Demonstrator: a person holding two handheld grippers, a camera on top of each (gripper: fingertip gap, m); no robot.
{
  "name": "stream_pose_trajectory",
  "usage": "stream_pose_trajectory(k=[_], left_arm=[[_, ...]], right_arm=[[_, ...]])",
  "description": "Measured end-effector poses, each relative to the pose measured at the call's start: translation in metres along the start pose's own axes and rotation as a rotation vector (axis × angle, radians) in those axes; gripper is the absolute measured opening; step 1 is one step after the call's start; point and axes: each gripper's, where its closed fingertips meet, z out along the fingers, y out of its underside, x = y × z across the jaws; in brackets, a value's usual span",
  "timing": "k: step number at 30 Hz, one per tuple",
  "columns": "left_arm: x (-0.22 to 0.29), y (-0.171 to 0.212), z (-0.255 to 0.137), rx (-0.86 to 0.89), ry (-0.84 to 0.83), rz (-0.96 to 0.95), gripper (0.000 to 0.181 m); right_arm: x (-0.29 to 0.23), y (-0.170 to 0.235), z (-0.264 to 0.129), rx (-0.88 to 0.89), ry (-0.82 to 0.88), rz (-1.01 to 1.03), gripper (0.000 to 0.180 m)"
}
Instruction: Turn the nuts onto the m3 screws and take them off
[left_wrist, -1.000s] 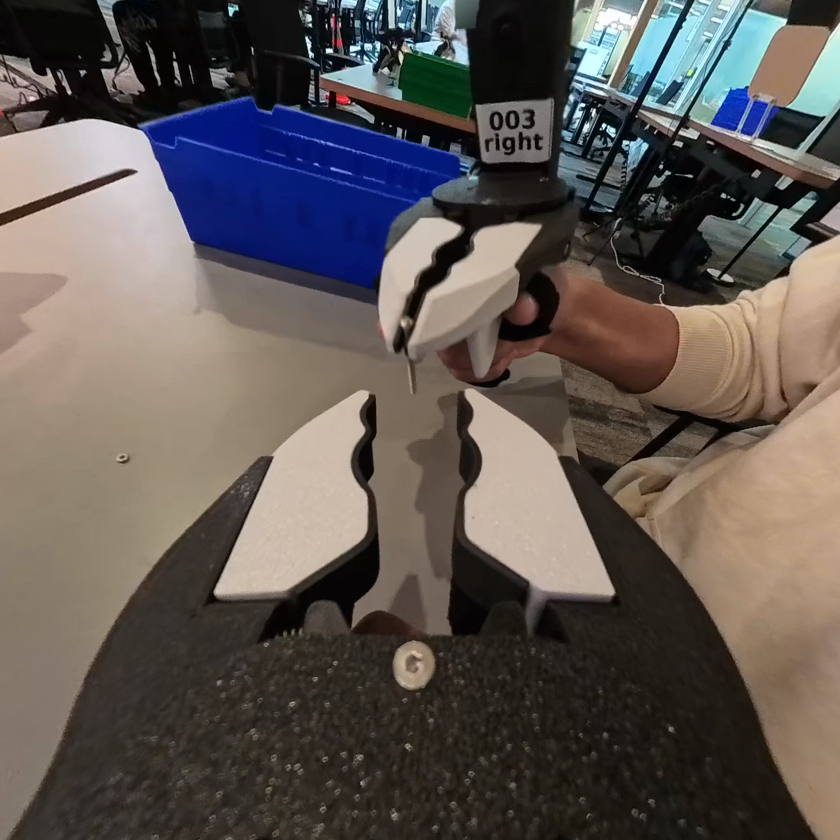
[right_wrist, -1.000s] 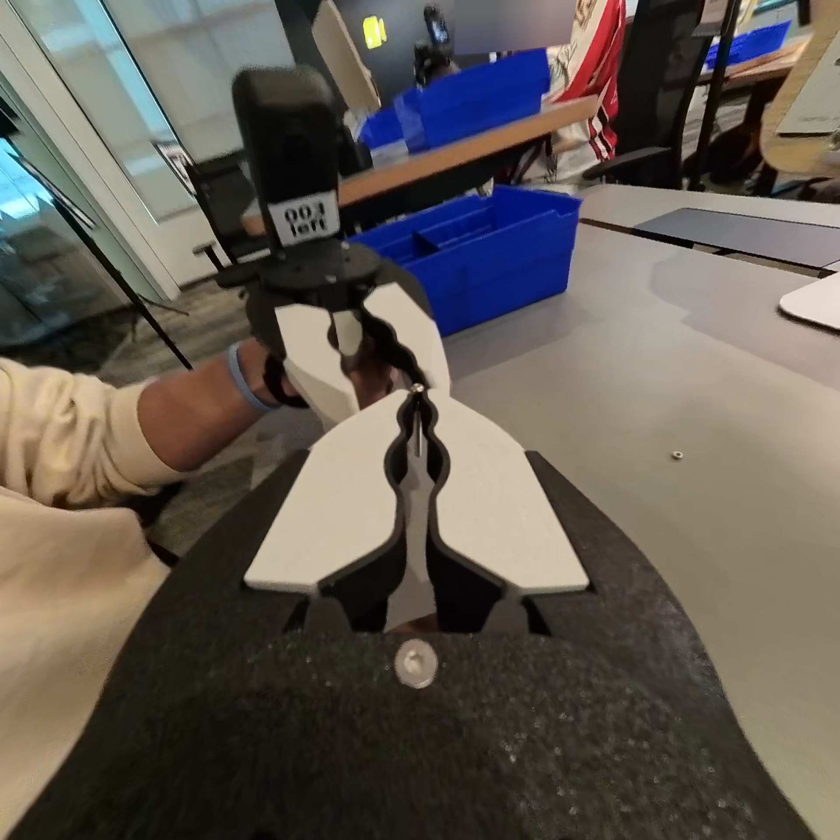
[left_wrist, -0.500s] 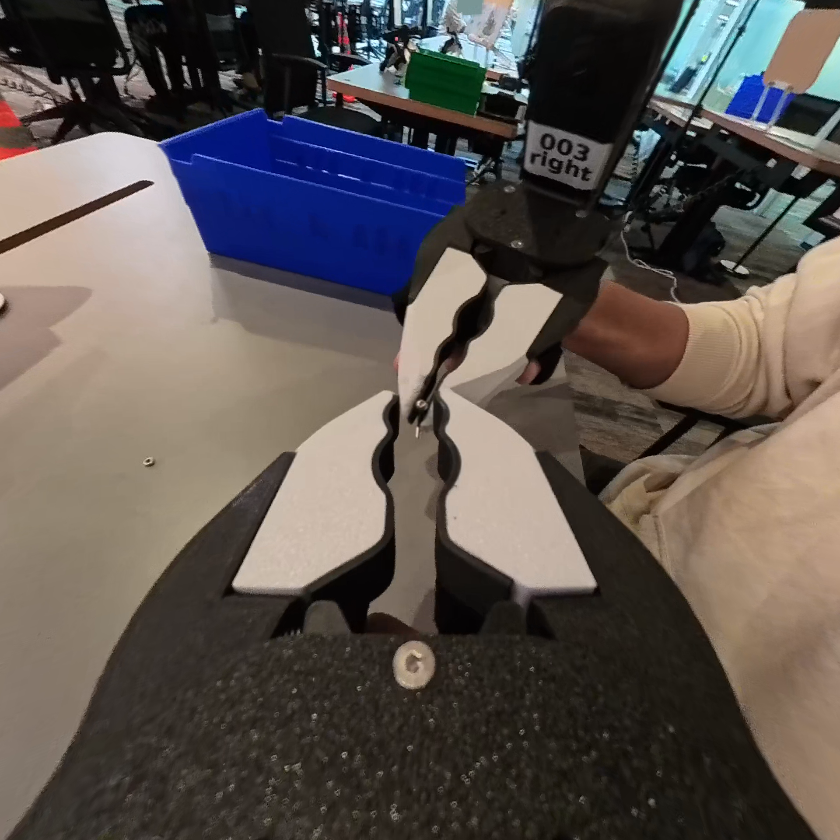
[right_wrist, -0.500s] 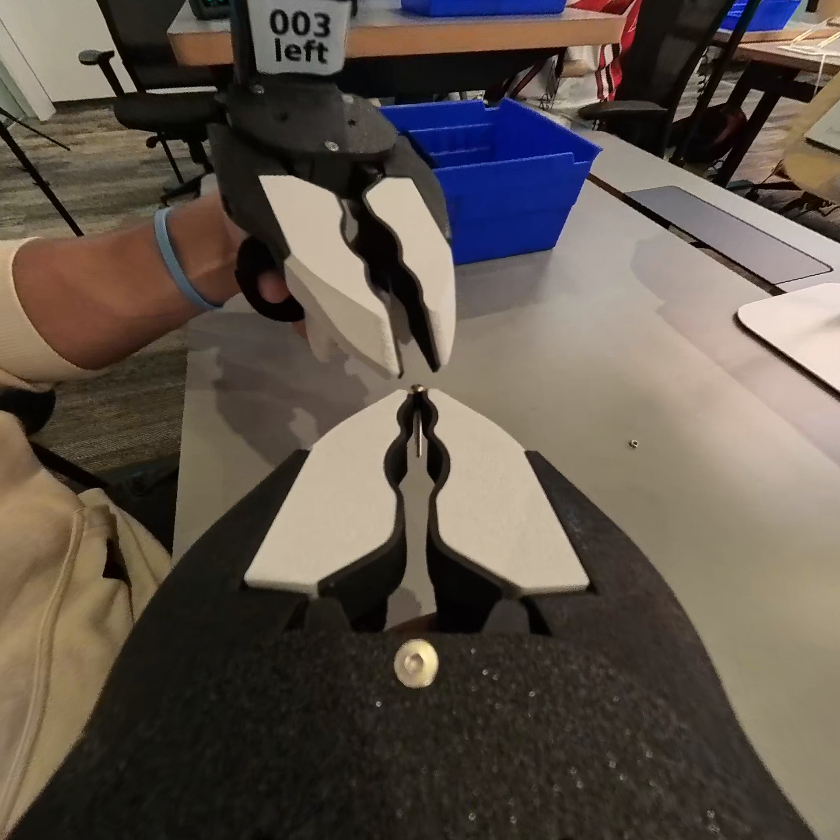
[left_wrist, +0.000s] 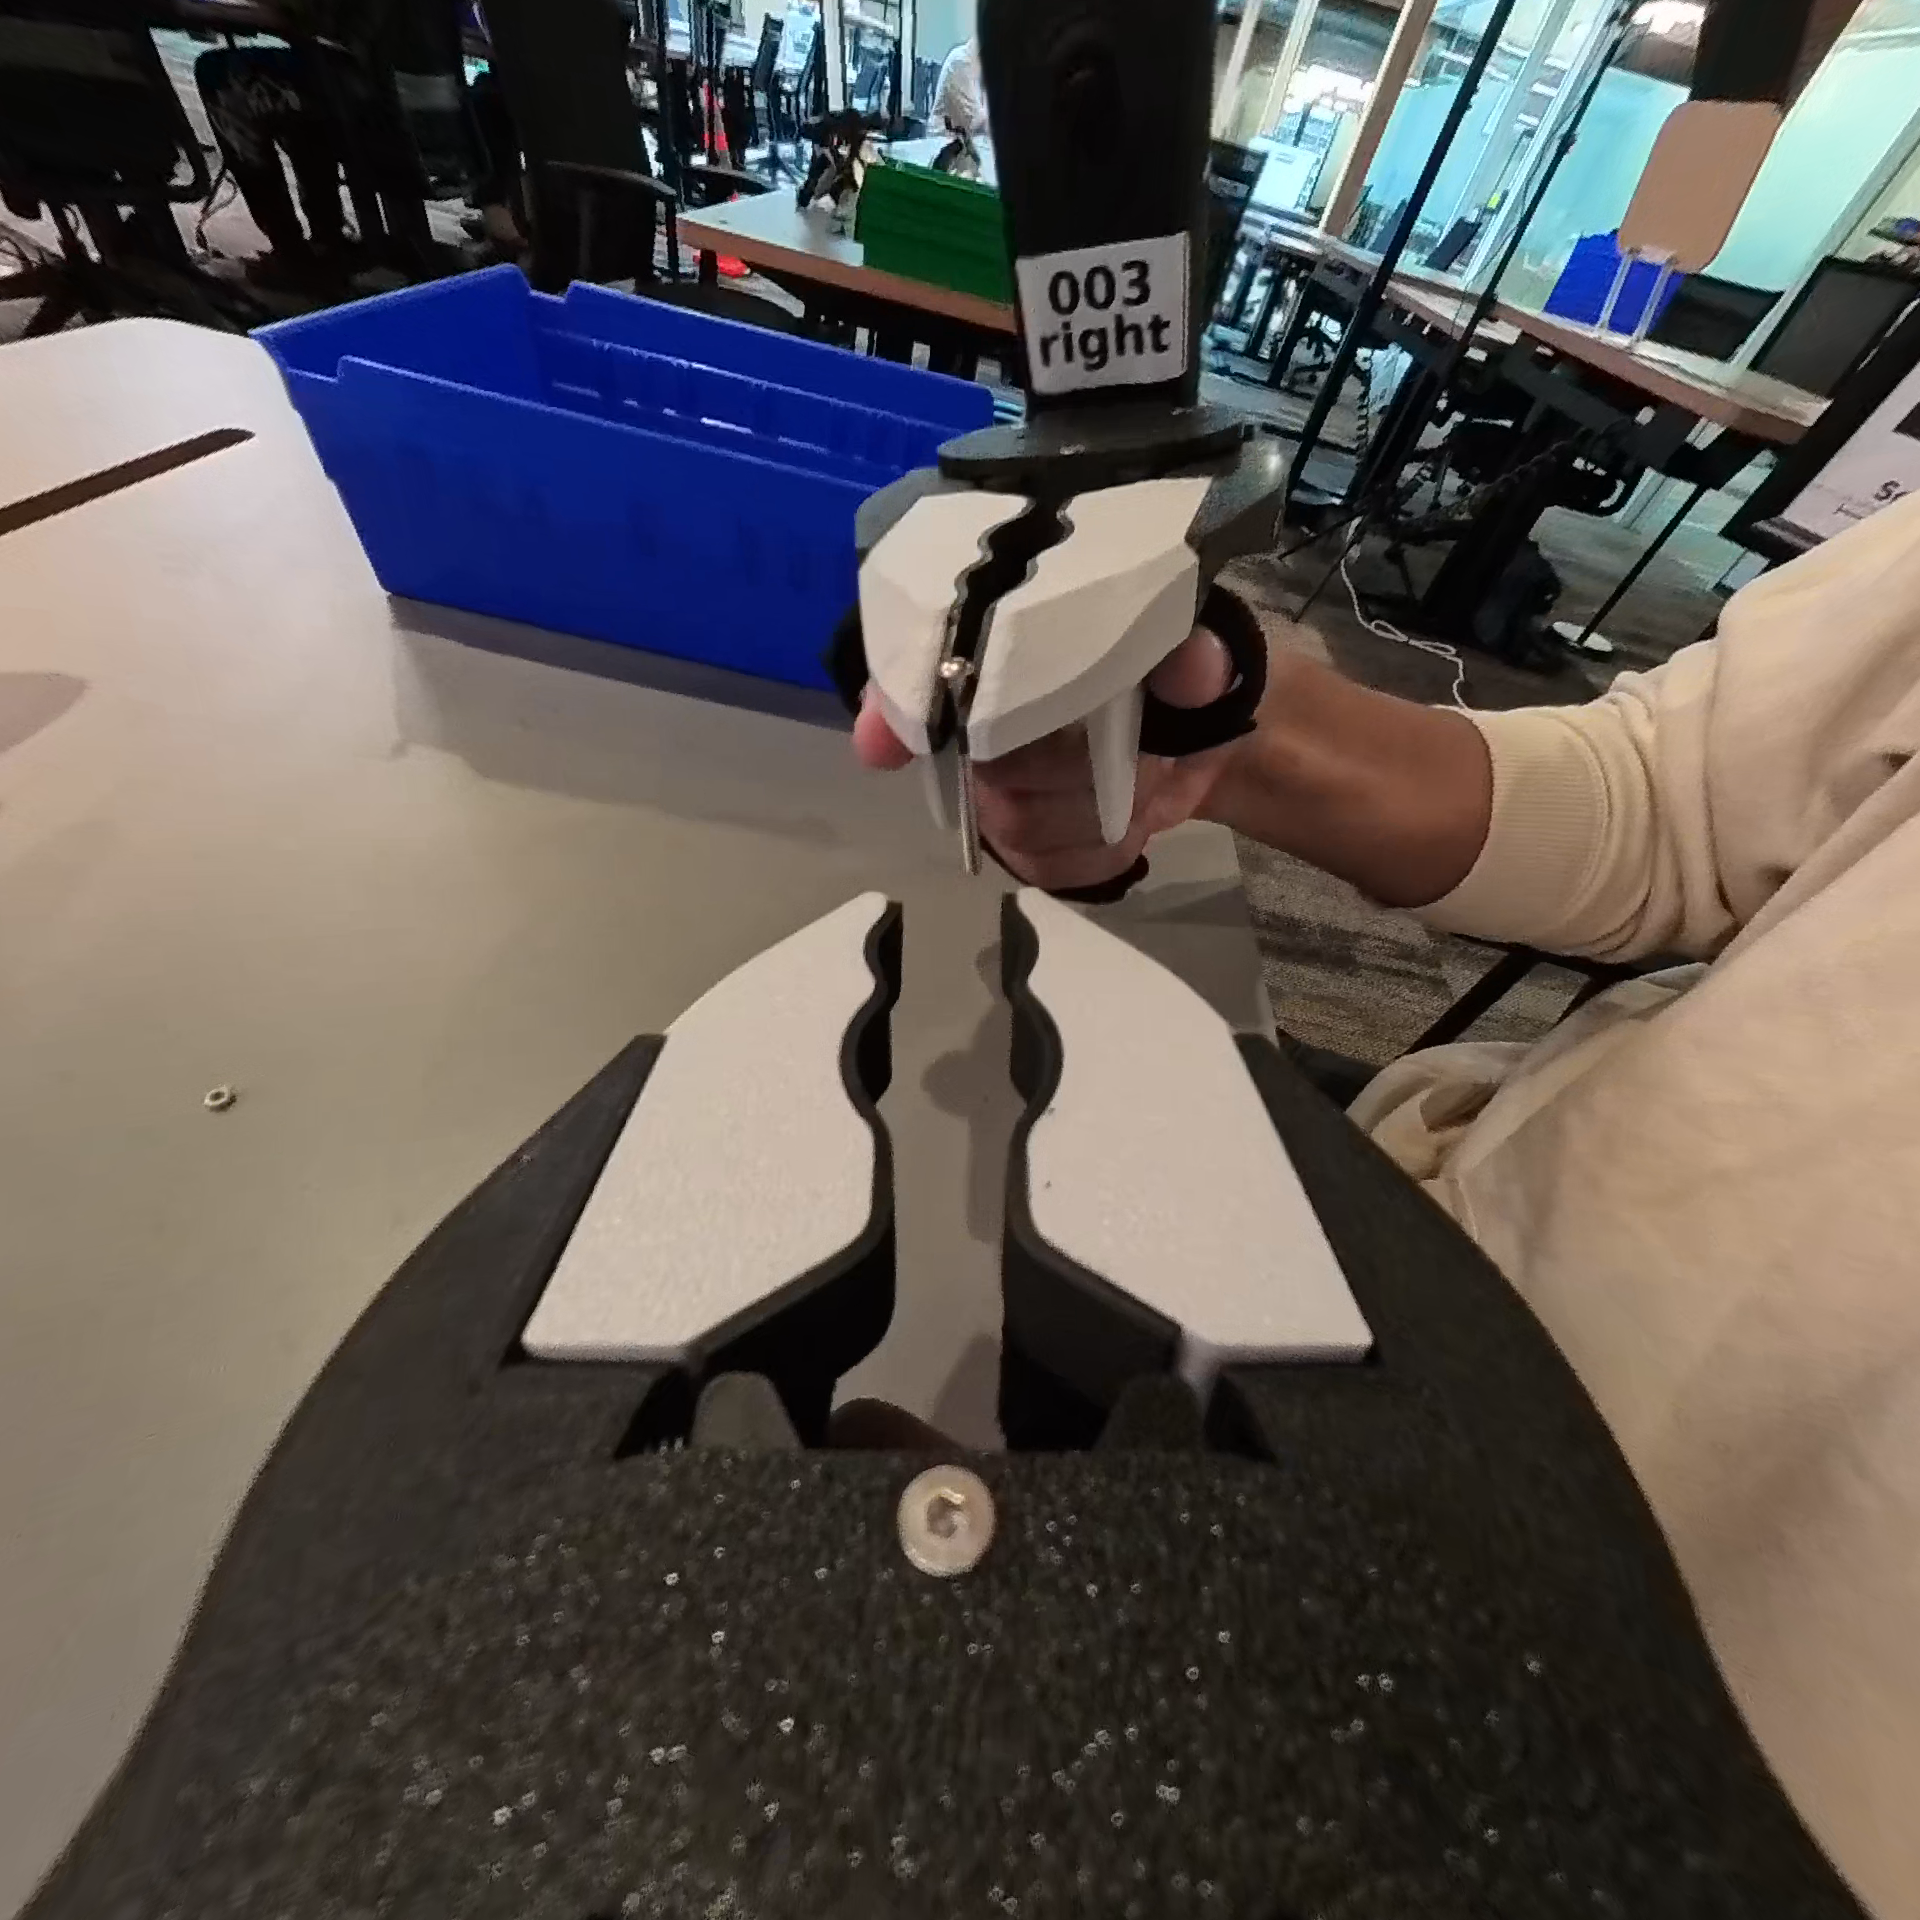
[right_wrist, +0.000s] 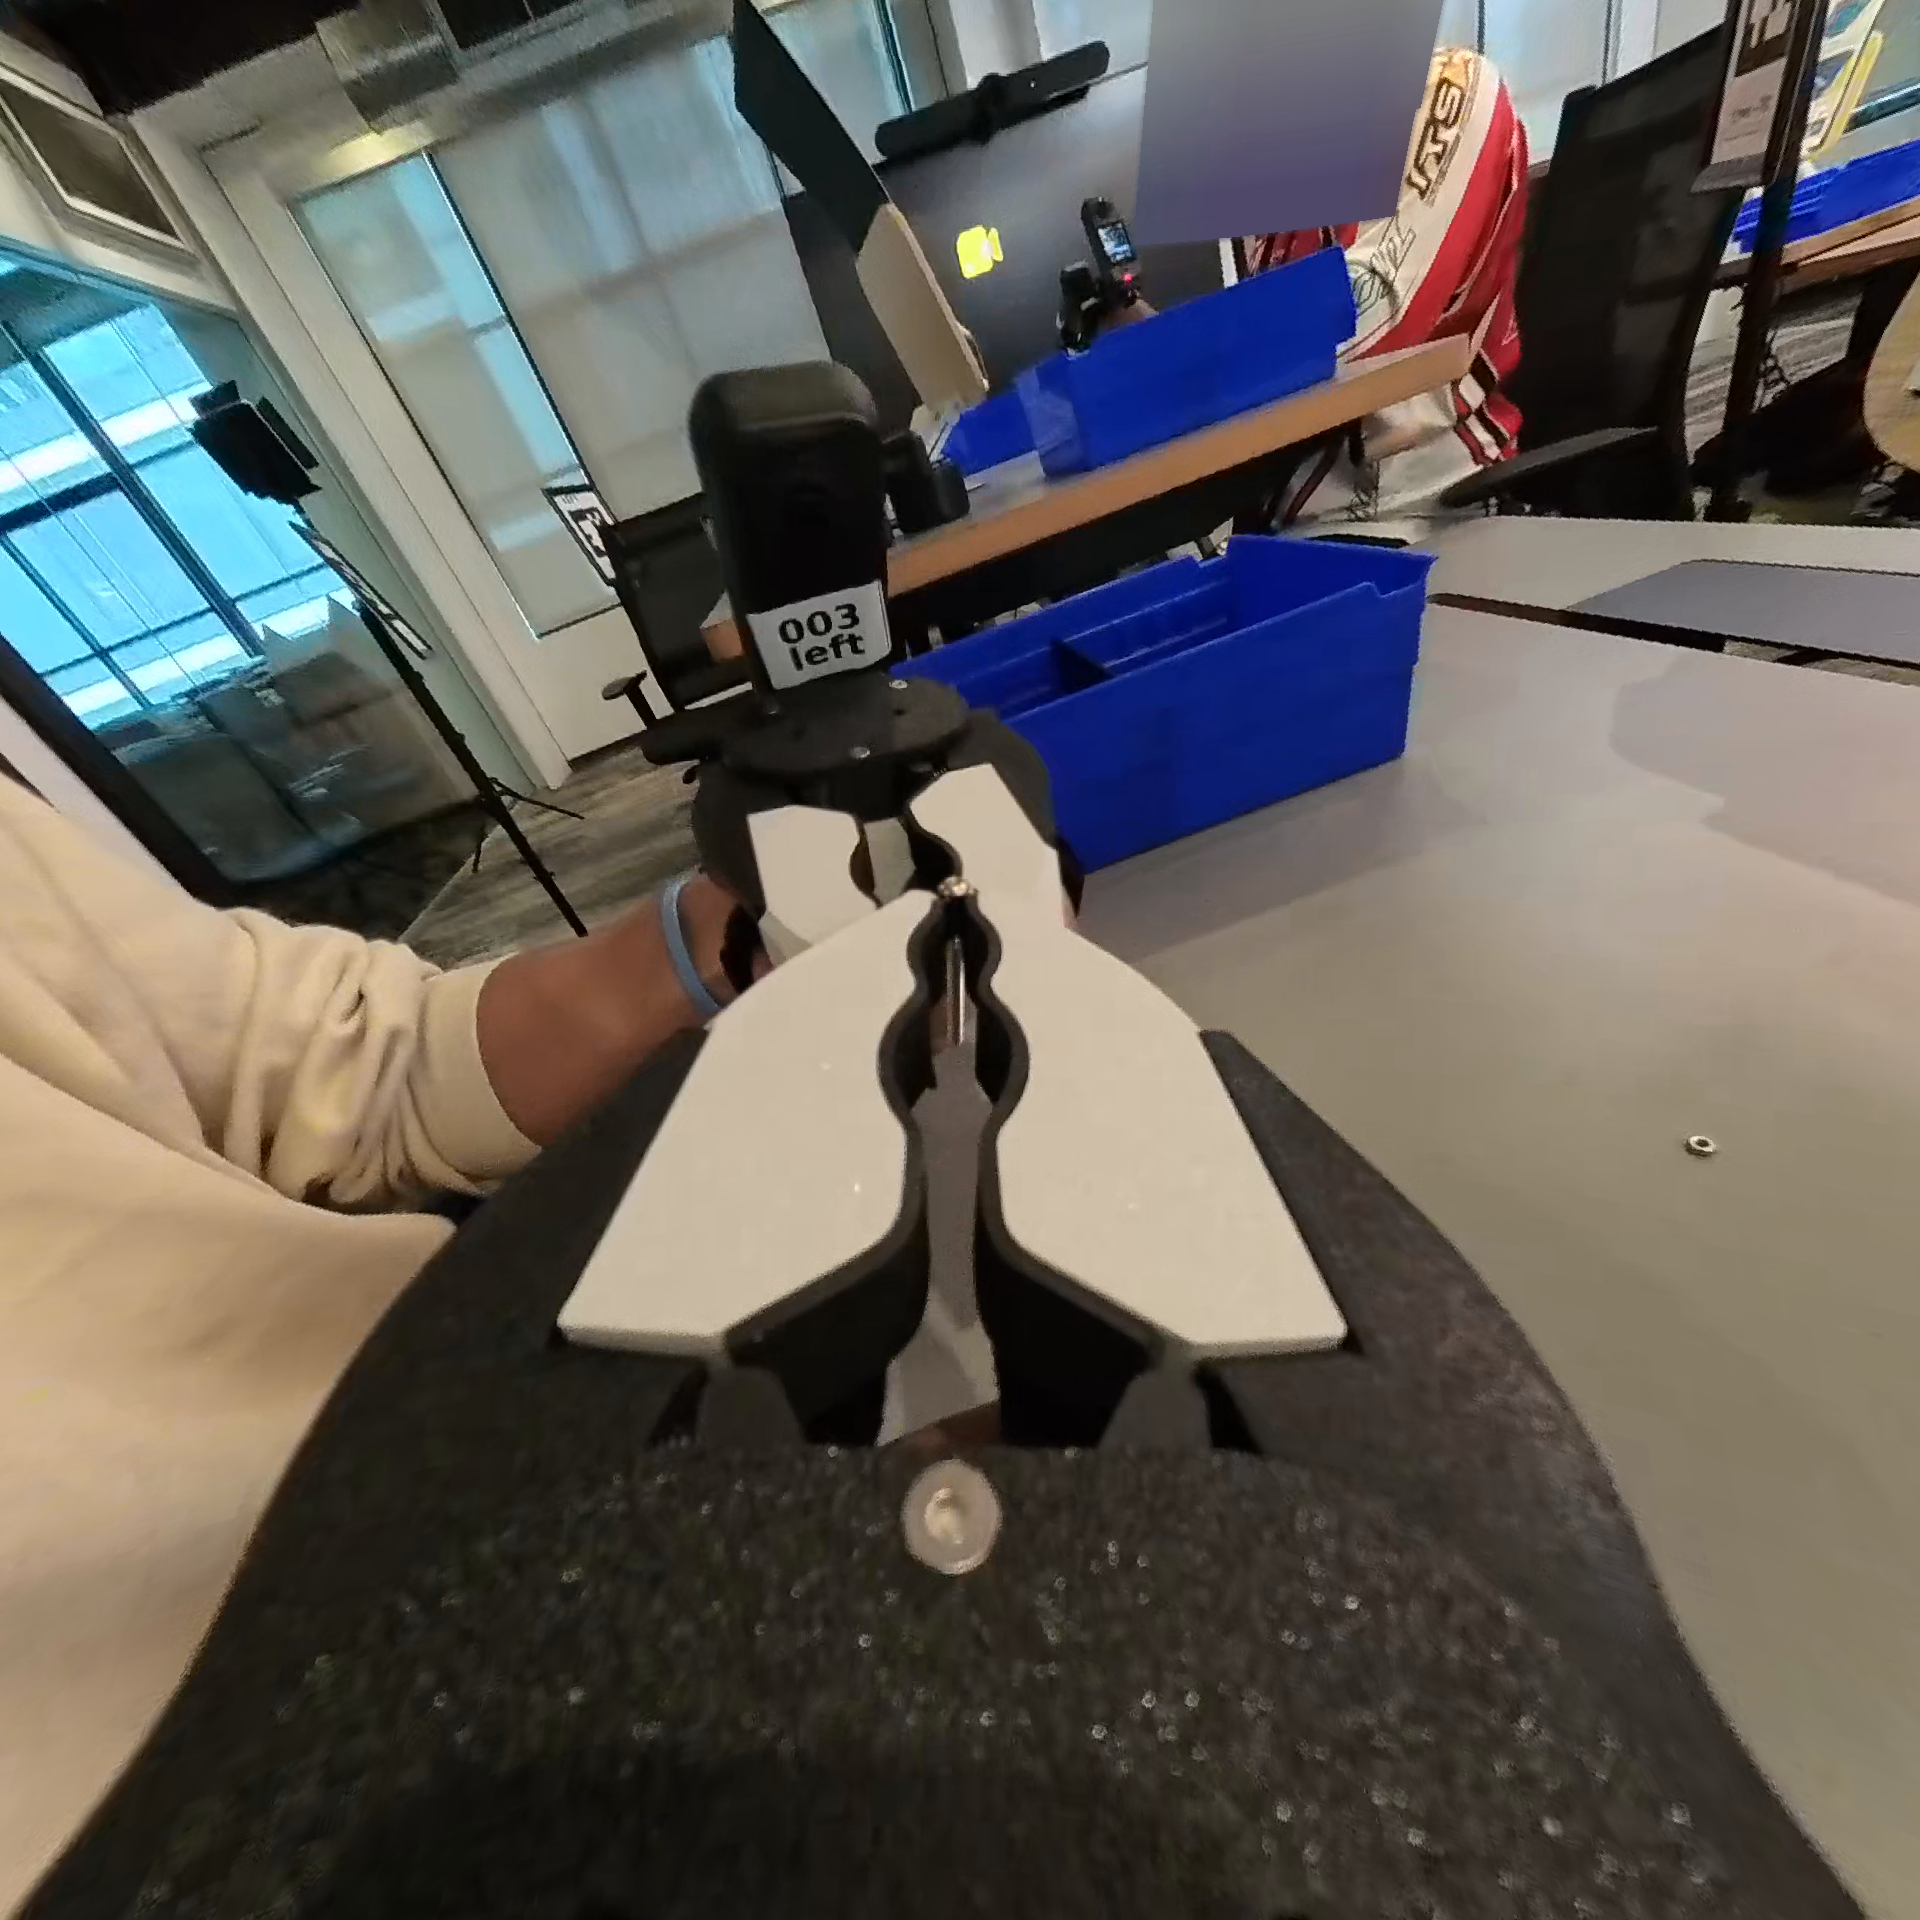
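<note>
Since half a second ago the two tongs have drawn apart: the screw's tip, then dipping between the left fingertips, now hangs clear above them, and the left tongs have spread a little wider.

In the left wrist view, the left tongs (left_wrist: 943, 914) stand open with a narrow gap and hold nothing; bare grey table (left_wrist: 312, 852) shows between the white fingers (left_wrist: 748, 1143). At 12 o'clock from their tips the right tongs (left_wrist: 961, 717) point downward, gripped by a hand (left_wrist: 1049, 810) in a cream sleeve (left_wrist: 1662, 790). They are clamped on the m3 screw (left_wrist: 966, 790), whose head sits at the fingertips and whose shank hangs down nearly upright, its tip just above the left fingertips and not touching them.

A nut (left_wrist: 219, 1096) lies alone on the table at 9 o'clock from the left tongs, well apart from both. A blue bin (left_wrist: 582, 520) stands on the table at 11 o'clock, behind the right tongs.

In the right wrist view, the right tongs (right_wrist: 954, 904) are closed to a sliver around the m3 screw (right_wrist: 954, 987), head outermost at the tips, shank running back along the gap. The left tongs (right_wrist: 883, 873) face them at 12 o'clock, just beyond the screw head, fingers apart. The nut (right_wrist: 1701, 1145) rests on the table (right_wrist: 1558, 935) at 3 o'clock, and the blue bin (right_wrist: 1195, 727) stands at 1 o'clock.
</note>
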Motion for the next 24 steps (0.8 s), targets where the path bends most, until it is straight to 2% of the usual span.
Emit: stream_pose_trajectory(k=[4,6,10,13,16,20,24], left_arm=[[0.000,-0.005,0.002,0.013,0.000,0.006,0.019],[0.002,-0.005,0.002,0.011,0.016,0.008,0.003],[0.000,-0.006,0.002,0.020,0.008,0.000,0.002],[-0.004,-0.006,-0.001,0.037,0.000,-0.013,0.002],[-0.008,-0.008,-0.007,0.065,-0.008,-0.035,0.002],[-0.010,-0.013,-0.009,0.140,0.007,-0.093,0.002],[-0.010,-0.023,-0.013,0.234,0.057,-0.172,0.002]], right_arm=[[-0.001,0.005,0.004,-0.027,-0.005,-0.006,0.002],[0.001,0.004,0.004,-0.019,0.004,-0.010,0.002],[0.002,0.003,0.002,-0.013,0.014,-0.011,0.003],[0.004,0.006,-0.004,-0.019,0.041,-0.023,0.023],[0.013,0.012,-0.015,-0.039,0.131,-0.049,0.031],[0.018,0.013,-0.018,-0.043,0.219,-0.041,0.030],[0.008,0.030,-0.012,-0.056,0.205,-0.062,0.024]])
